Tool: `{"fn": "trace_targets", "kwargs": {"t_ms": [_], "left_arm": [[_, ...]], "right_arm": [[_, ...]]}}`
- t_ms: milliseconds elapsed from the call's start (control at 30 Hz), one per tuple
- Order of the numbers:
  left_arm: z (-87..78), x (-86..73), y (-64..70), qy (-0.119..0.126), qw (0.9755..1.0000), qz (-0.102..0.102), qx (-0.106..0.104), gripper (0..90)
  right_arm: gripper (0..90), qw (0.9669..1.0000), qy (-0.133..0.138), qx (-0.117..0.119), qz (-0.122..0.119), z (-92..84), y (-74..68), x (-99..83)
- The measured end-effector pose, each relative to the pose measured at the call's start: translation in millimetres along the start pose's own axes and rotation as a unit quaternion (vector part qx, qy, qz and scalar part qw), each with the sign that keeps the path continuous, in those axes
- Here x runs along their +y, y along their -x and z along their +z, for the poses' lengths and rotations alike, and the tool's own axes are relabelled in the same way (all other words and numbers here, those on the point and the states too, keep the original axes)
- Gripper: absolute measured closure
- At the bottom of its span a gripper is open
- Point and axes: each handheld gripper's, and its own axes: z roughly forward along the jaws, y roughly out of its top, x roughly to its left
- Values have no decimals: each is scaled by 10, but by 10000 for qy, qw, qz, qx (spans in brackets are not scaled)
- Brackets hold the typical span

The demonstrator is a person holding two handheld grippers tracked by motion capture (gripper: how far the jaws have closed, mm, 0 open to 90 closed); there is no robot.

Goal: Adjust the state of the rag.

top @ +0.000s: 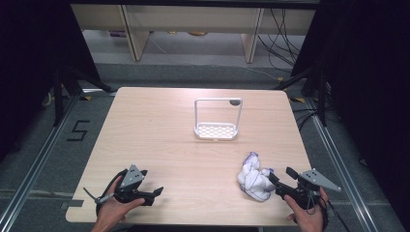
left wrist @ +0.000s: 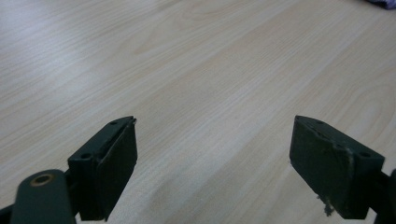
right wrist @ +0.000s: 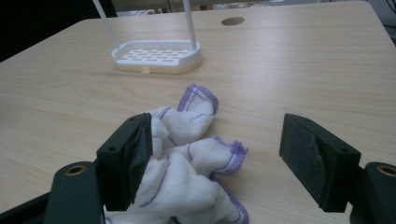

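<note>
Counter [top: 159, 145] of pale wood grain carries all that we see, and we place everything by the white rack [top: 217, 119] that stands on it toward the far edge, a perforated tray with a tall thin wire frame rising upright from it. Just behind the rack's right corner we notice a small dark hole in the counter top.

Well nearer to us than the rack and off to its right lies the crumpled white cloth [top: 255, 177] with purple stitched edging, bunched into a loose heap flat on the wood, well apart from the rack. In the right gripper view we see the same cloth [right wrist: 187, 158] piled low in front, with the rack [right wrist: 158, 55] beyond it.

The right tongs [top: 279, 180] sit farther right and nearer than the rack, at the cloth's near right side, held in a hand. Their jaws stand spread wide; the cloth lies against one jaw while the other jaw stands clear of it, so nothing is clamped.

The left tongs [top: 155, 194] rest near the counter's near edge, far left of the rack and well apart from the cloth, jaws spread over bare wood.
</note>
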Motion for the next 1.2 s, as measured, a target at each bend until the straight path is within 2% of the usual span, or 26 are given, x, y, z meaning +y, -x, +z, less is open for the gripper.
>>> {"fn": "trace_targets", "kwargs": {"t_ms": [67, 100, 167, 200, 300, 333, 367, 400, 500, 533, 600, 633, 667, 700, 733, 767, 800, 867, 900, 933, 1000, 1067, 1100, 1133, 1167, 1200], "left_arm": [[6, -1, 5, 37, 10000, -49, 1, 150], [7, -1, 5, 37, 10000, -56, 10, 149], [13, 0, 6, 47, 10000, -72, 24, 150], [10, 0, -1, 6, 10000, -32, 35, 150], [12, 0, -3, 9, 10000, -31, 68, 151], [16, -4, 2, -19, 10000, -57, 58, 151], [16, -4, 2, -19, 10000, -57, 58, 151], [19, -3, -2, -42, 10000, -21, 78, 151], [19, 2, 7, -43, 10000, 0, 71, 151], [26, 2, 17, -2, 10000, -49, 74, 152], [26, 1, 15, -8, 10000, -48, 72, 152], [21, 1, 8, -42, 10000, 2, 74, 152], [19, 1, 4, -46, 10000, 17, 80, 152], [19, 1, 4, -46, 10000, 17, 80, 152], [15, 4, 3, -70, 9999, 28, 90, 152], [17, 4, 2, -52, 9999, 30, 80, 151], [21, 4, 10, -14, 10000, 7, 82, 151], [21, 6, 10, -38, 10000, 35, 75, 151], [22, 7, 9, -71, 9999, 58, 55, 151], [23, 7, 16, -73, 9999, 53, 79, 151], [26, 7, 16, -75, 9999, 81, 67, 150], [32, 7, 17, -59, 9999, 89, 41, 149], [41, 5, 25, -11, 10000, 45, 58, 149], [45, 5, 32, 19, 10000, 16, 36, 149], [46, 6, 32, 24, 10000, 20, 34, 149], [37, 8, 21, -53, 9999, 112, 30, 149]], "right_arm": [[266, 10000, 11, 16, -81, 4, 7, 4], [266, 10000, -30, -54, -2, -4, -12, 4], [264, 10000, -44, 34, 2, -4, -7, 14], [258, 9999, -62, 37, 126, -7, -19, 12], [233, 9999, -114, 61, 53, 13, 5, 16], [225, 9997, -205, 57, -94, 38, 14, 24], [225, 9997, -205, 57, -94, 38, 14, 24], [225, 9996, -261, 124, 41, 37, -34, 37], [238, 9995, -284, 141, 30, 42, -84, 53], [249, 9995, -233, 164, -124, 59, -84, 68], [289, 9992, -329, 151, -151, 53, -137, 101], [324, 9984, -308, 259, -401, 81, -117, 120], [400, 9976, -391, 362, -449, 102, -190, 140], [400, 9976, -391, 362, -449, 102, -190, 140], [416, 9956, -452, 480, -668, 119, -202, 158], [426, 9946, -514, 515, -738, 133, -229, 166], [460, 9921, -643, 626, -876, 175, -279, 179], [470, 9909, -658, 677, -959, 203, -301, 180], [480, 9904, -850, 691, -844, 234, -374, 180], [480, 9904, -850, 691, -844, 234, -374, 180], [489, 9891, -997, 668, -854, 284, -391, 179], [502, 9869, -1076, 701, -976, 367, -352, 159], [525, 9872, -1095, 695, -927, 397, -338, 140], [562, 9874, -1195, 698, -771, 424, -341, 119], [615, 9854, -1226, 826, -847, 444, -303, 119], [668, 9852, -1223, 905, -790, 468, -297, 102]]}}
